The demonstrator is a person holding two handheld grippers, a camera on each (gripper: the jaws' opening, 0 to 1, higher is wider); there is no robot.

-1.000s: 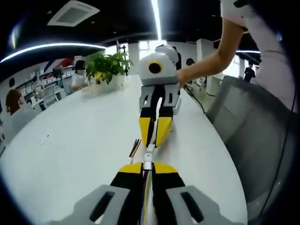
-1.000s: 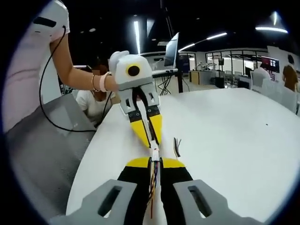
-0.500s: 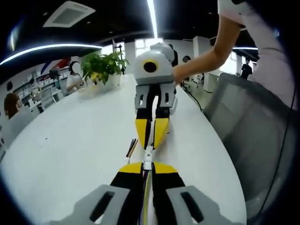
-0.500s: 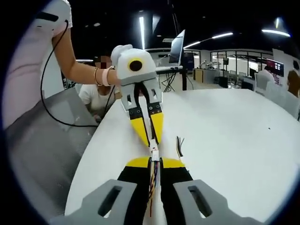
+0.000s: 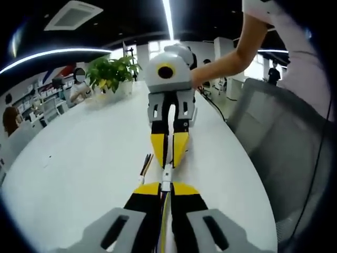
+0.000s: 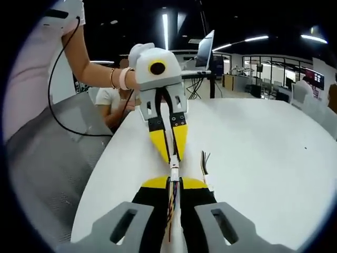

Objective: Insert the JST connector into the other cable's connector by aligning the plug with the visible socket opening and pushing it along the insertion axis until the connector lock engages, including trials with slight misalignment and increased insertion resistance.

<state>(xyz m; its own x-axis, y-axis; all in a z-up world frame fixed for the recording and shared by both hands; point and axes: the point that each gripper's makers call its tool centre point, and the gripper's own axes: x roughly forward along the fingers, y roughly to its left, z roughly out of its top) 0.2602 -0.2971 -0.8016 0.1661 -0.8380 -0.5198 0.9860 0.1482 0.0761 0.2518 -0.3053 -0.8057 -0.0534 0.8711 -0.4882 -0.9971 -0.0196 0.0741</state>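
In the left gripper view my left gripper [image 5: 165,185] is shut on a thin cable whose small white JST connector [image 5: 166,174] sticks out past the yellow tips. Facing it, the right gripper [image 5: 168,154] is shut on the other cable, tip to tip with mine; the two connectors meet between them. In the right gripper view my right gripper [image 6: 174,182] is shut on a multicoloured cable [image 6: 170,206] ending in a white connector [image 6: 174,169], which touches the left gripper [image 6: 171,156] opposite. Whether the lock is engaged is too small to tell.
All this hangs just above a large white table [image 5: 79,153]. Loose wire ends [image 6: 204,162] lie on the table beside the grippers. A potted plant [image 5: 111,74] stands at the far end. A grey chair [image 5: 287,137] is beside the table edge, and the person's arm [image 6: 89,63] holds the opposite gripper.
Both views have shifted slightly and the opposite gripper looks a little nearer and more upright. The connectors stay tip to tip between the shut grippers.
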